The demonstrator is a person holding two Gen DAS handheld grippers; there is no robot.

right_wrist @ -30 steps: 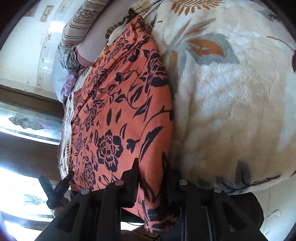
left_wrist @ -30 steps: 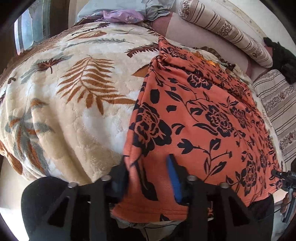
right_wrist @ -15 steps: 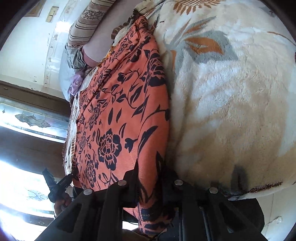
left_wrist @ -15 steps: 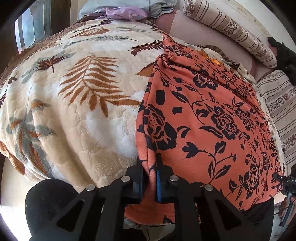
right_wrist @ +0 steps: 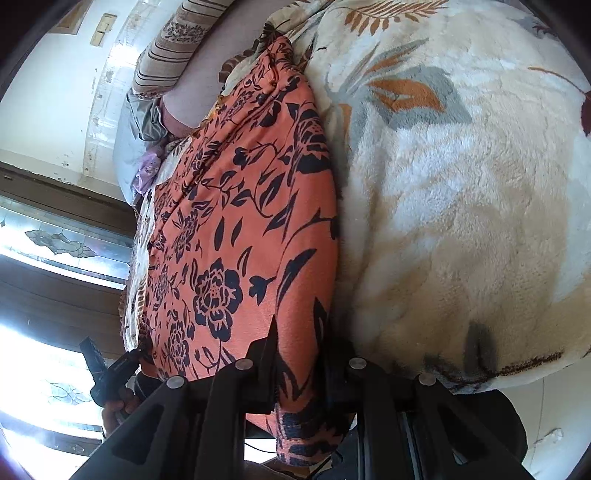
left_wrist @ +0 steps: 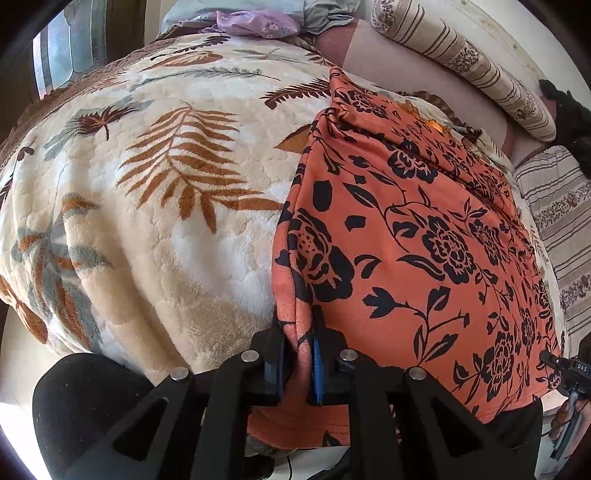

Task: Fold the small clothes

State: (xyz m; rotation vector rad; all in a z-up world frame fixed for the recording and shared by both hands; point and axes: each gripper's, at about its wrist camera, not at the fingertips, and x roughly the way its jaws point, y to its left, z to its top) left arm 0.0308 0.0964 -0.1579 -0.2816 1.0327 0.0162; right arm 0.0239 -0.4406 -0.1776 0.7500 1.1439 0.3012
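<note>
Left wrist view: left gripper (left_wrist: 298, 354) clenched on orange cloth (left_wrist: 406, 240) corner; right gripper (right_wrist: 299, 365) likewise. Grasp step done; next, probably lift and fold across blanket (left_wrist: 147, 203).

garment (left_wrist: 424, 236): soft matt orange cloth, black floral print
blanket (left_wrist: 166, 221): thick plush fleece, fuzzy
left hand-held gripper (left_wrist: 298, 354): matt black plastic, metal pins

a cream fleece blanket (left_wrist: 155, 229) with rust fern leaves covers the bed, a striped bolster (left_wrist: 461, 62) and lilac cloth (left_wrist: 255, 24) lying beyond.
</note>
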